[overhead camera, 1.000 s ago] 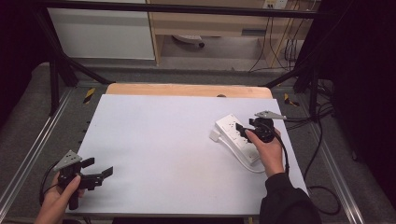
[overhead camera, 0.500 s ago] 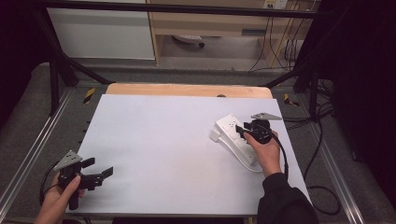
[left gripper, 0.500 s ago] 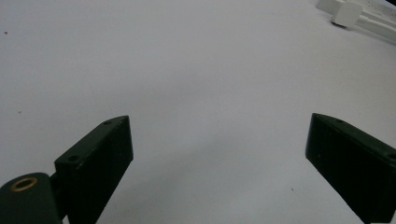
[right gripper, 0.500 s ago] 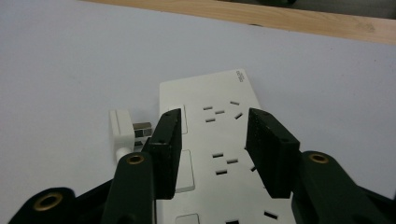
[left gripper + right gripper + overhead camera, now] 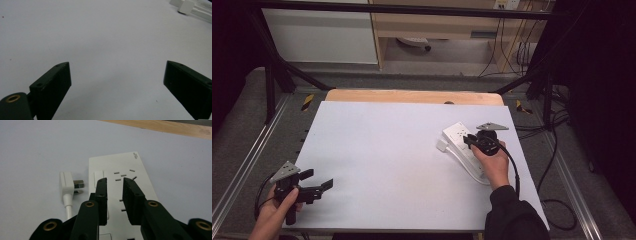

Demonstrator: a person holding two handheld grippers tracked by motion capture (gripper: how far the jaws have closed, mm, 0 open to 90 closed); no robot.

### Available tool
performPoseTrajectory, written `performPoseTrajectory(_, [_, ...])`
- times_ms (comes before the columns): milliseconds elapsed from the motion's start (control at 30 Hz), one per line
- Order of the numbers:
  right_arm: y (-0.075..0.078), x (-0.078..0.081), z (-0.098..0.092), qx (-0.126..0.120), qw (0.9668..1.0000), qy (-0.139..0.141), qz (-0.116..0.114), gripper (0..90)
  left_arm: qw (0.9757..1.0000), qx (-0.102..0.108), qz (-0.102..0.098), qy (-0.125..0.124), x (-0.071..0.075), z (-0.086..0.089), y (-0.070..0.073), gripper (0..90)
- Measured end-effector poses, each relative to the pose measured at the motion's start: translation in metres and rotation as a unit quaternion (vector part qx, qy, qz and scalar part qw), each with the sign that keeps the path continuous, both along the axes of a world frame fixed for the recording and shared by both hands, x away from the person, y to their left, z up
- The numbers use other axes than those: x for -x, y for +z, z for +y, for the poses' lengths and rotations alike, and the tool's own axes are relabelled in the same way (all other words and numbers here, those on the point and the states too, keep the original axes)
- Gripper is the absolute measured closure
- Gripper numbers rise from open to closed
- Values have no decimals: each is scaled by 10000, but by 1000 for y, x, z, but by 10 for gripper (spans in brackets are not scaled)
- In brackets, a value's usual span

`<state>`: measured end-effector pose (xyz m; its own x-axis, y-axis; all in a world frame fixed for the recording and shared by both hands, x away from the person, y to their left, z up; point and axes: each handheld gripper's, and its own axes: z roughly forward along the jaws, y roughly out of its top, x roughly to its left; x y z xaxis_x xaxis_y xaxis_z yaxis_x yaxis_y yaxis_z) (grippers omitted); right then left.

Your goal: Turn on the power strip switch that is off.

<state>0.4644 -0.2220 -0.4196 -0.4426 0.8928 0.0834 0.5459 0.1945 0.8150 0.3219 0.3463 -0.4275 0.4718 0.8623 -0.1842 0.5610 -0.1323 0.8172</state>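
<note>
Power strip [image 5: 460,140] lies on the table [image 5: 392,150] at its right side, with its plug [image 5: 441,146] just beside it to the left. Right hand-held gripper [image 5: 469,140] sits over the strip; left hand-held gripper [image 5: 319,186] is at the near left corner.

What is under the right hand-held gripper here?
The white power strip lies under the right hand-held gripper, sockets facing up, with its plug beside it. The jaws and hand cover the strip's near part.
</note>
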Motion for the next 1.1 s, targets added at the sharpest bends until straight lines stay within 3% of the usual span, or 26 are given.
performPoseTrajectory(433, [-16, 8, -4, -94, 9996, -201, -180, 870, 10000, -12, 8, 2, 0, 0, 0, 77])
performPoseTrajectory(1100, [-19, 12, 9, 99, 9996, 42, -242, 900, 10000, -8, -3, -13, 0, 0, 0, 78])
